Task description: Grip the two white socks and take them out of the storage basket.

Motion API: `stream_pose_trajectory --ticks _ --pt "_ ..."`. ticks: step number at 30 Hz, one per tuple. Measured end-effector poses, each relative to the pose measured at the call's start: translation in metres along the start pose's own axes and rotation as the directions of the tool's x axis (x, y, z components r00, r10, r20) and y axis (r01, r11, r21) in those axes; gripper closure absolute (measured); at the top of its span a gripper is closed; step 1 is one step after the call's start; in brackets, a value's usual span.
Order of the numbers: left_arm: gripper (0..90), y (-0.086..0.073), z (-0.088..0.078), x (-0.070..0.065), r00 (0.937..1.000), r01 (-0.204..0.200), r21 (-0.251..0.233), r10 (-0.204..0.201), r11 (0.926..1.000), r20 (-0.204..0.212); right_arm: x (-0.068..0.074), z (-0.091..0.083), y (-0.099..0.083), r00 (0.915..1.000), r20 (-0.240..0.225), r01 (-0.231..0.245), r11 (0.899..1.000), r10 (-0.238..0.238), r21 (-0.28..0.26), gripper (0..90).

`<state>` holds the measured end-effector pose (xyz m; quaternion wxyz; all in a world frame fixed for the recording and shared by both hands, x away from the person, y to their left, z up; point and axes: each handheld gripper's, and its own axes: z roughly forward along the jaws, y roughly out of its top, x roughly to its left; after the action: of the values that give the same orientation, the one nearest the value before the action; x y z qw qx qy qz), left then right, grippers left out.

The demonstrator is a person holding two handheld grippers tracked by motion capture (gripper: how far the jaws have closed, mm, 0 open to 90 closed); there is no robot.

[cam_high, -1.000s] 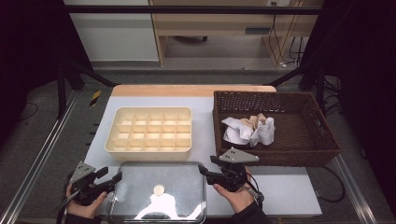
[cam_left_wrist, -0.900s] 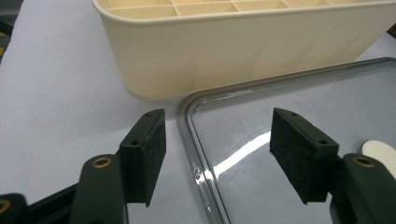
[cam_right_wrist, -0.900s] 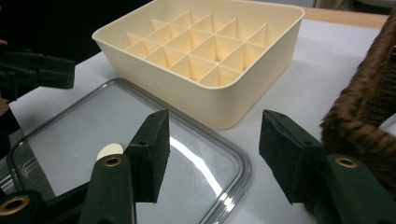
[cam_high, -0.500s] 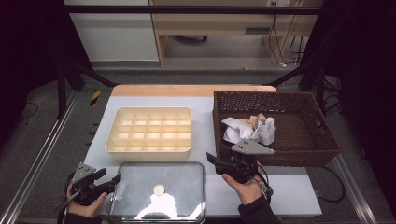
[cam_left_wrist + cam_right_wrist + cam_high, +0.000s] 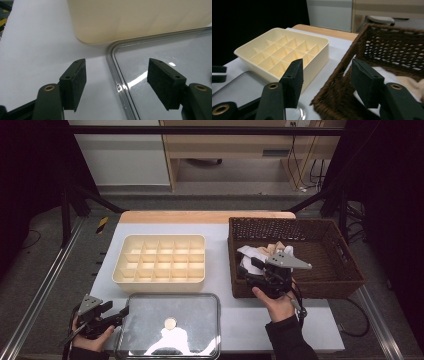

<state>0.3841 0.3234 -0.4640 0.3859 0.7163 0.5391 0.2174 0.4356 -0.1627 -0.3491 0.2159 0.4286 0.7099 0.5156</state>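
A clear rectangular lid [image 5: 190,312] lies flat near the table's front edge. My left gripper [image 5: 120,313] sits low at the lid's left side. Its jaws have just been opening and stand open astride the lid's corner rim [image 5: 112,55] without pressing on it [image 5: 120,85]. My right gripper [image 5: 252,269] hovers at the front left corner of a brown wicker basket [image 5: 345,265], open and holding nothing. That corner [image 5: 337,97] shows between its jaws [image 5: 327,80]. White and beige cloths [image 5: 260,254] lie in the basket. A cream divided tray [image 5: 160,262] stands behind the lid.
The tray's wall [image 5: 137,20] rises just beyond the lid's corner. Tray [image 5: 284,52] and basket stand side by side with a strip of white table [image 5: 220,265] between them. A wooden strip [image 5: 205,216] edges the table's far side, with metal rails either side.
My right gripper rose from the lid's right edge and moved up and to the right, to the basket's front left corner. The left gripper stayed at the lid's left side.
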Motion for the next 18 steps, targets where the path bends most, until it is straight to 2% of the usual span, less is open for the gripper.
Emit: stream_pose_trajectory --ticks 9,13,18 --pt "32.0 0.000 0.002 0.004 0.9999 -0.002 -0.002 0.002 1.0000 -0.011 -0.029 0.006 0.030 0.9952 0.098 0.002 1.000 -0.003 0.008 43.6" --pt "32.2 0.000 0.002 0.006 0.9999 0.000 -0.003 0.000 1.0000 -0.013 -0.046 0.015 0.035 0.9900 0.140 -0.016 1.000 0.012 0.026 43.5" --pt "32.5 -0.001 0.003 0.008 0.9999 0.002 -0.001 -0.002 1.0000 -0.014 -0.064 0.025 0.040 0.9816 0.191 -0.017 0.999 0.008 0.050 44.8"
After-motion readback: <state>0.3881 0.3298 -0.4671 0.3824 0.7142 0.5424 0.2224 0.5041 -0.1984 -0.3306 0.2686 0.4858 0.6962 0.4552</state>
